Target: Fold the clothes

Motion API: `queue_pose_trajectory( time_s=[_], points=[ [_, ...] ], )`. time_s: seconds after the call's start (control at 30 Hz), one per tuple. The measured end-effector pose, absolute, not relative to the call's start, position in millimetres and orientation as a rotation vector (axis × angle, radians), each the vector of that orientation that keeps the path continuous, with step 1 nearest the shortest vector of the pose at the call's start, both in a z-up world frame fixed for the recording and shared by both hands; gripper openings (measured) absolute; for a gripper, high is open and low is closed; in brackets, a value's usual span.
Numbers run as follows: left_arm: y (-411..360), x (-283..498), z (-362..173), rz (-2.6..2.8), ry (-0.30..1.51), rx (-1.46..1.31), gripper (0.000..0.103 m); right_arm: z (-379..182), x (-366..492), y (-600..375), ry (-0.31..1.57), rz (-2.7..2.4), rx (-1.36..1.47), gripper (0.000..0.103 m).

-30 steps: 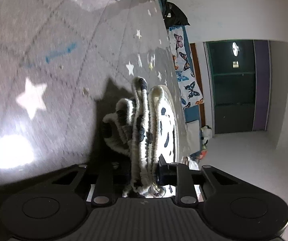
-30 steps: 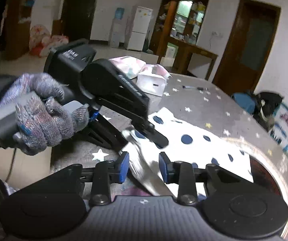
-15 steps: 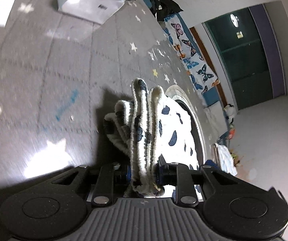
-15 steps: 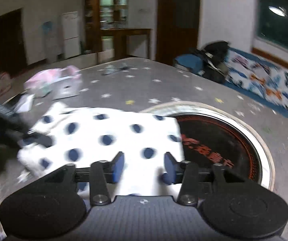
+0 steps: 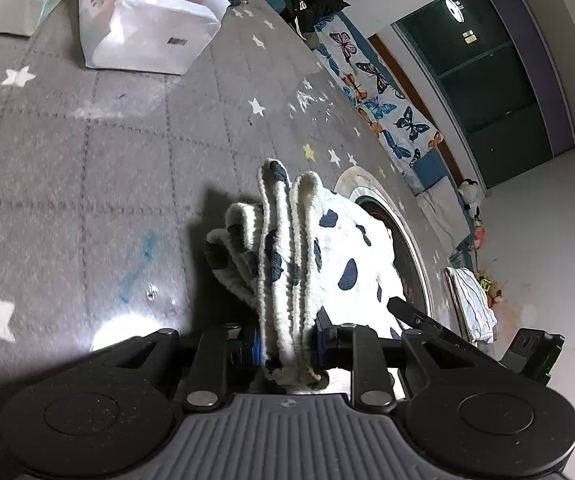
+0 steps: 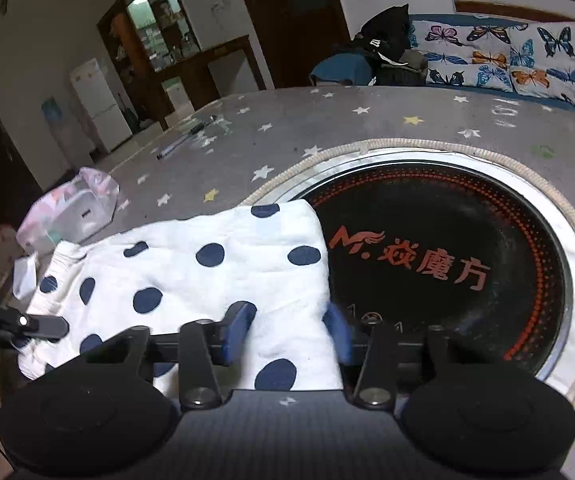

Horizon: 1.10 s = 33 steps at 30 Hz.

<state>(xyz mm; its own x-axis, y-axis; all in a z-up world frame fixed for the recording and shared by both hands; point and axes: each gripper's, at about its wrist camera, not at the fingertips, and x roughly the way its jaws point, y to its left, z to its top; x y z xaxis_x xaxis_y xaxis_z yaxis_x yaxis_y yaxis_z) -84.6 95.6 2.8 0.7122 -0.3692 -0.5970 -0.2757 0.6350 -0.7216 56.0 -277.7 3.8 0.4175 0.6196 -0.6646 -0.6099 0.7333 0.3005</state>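
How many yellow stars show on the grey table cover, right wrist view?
2: a yellow star toward the far edge, another just beyond the spotted garment, which may hide others.

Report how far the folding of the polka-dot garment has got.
Done: the polka-dot garment lies flat in stacked layers on the star-print table, one edge over the round cooktop. In hand: the left gripper is shut on its bunched waistband edge; the right gripper is open over the near edge. Left: any further fold, then release.
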Motion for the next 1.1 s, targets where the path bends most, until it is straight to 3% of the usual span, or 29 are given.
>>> queue_pose_trajectory(
  time_s=[0.07,0.17,0.47,1.1],
  points=[
    [95.1,-81.6,3.9,-0.059,0.807,-0.896,0.026,2.1,59.2,-279.9,0.858,0.764,0.047,0.016],
    [91.8,-79.5,10.0,-0.049,0.817,-0.853,0.026,5.9,54.6,-284.6,0.848,0.758,0.077,0.008],
    [44.0,-43.2,43.3,-0.145,0.822,-0.72,0.025,41.7,31.1,-334.8,0.738,0.674,0.107,0.006],
    [-169.5,65.6,46.7,-0.525,0.94,-0.529,0.026,75.7,8.1,-543.5,0.624,0.2,0.155,0.006]
  ],
)
